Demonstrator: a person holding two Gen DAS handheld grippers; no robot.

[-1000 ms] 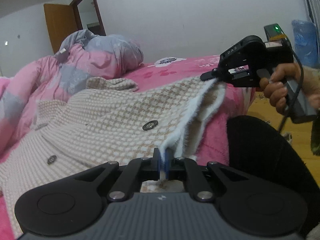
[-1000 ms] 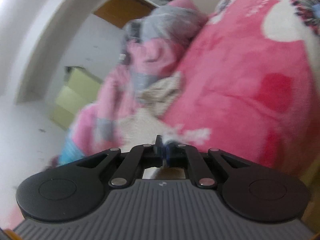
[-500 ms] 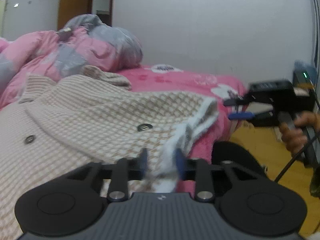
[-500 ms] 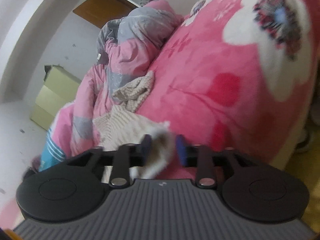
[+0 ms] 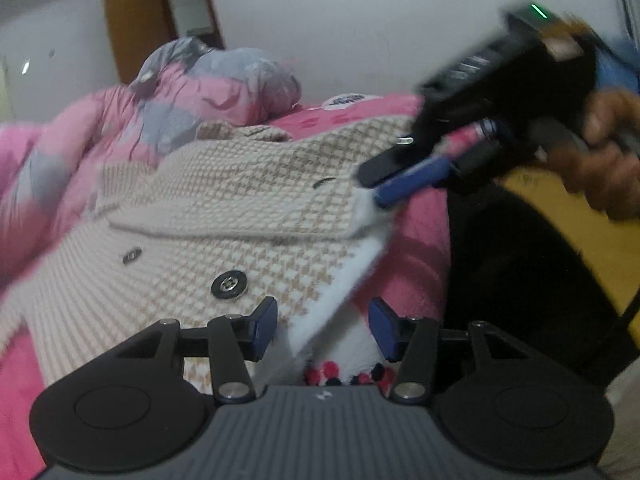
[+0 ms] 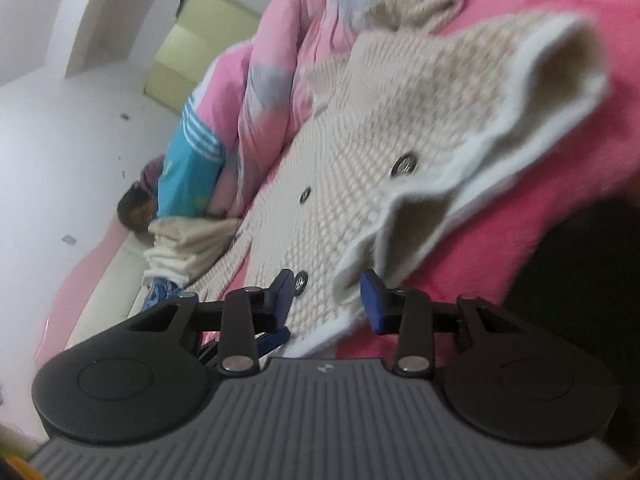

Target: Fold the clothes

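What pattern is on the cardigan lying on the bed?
The cardigan has a small beige-and-cream houndstooth check with white fuzzy edging; the left wrist view shows it best.

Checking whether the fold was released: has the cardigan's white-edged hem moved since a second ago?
Yes. The hem dropped from both grippers onto the pink bedspread, folded over the cardigan.

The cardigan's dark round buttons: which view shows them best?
The right wrist view: three buttons run in a row down the cardigan, though blurred. The left wrist view shows the nearest button sharply, plus one small one, but a folded flap covers most of the front.
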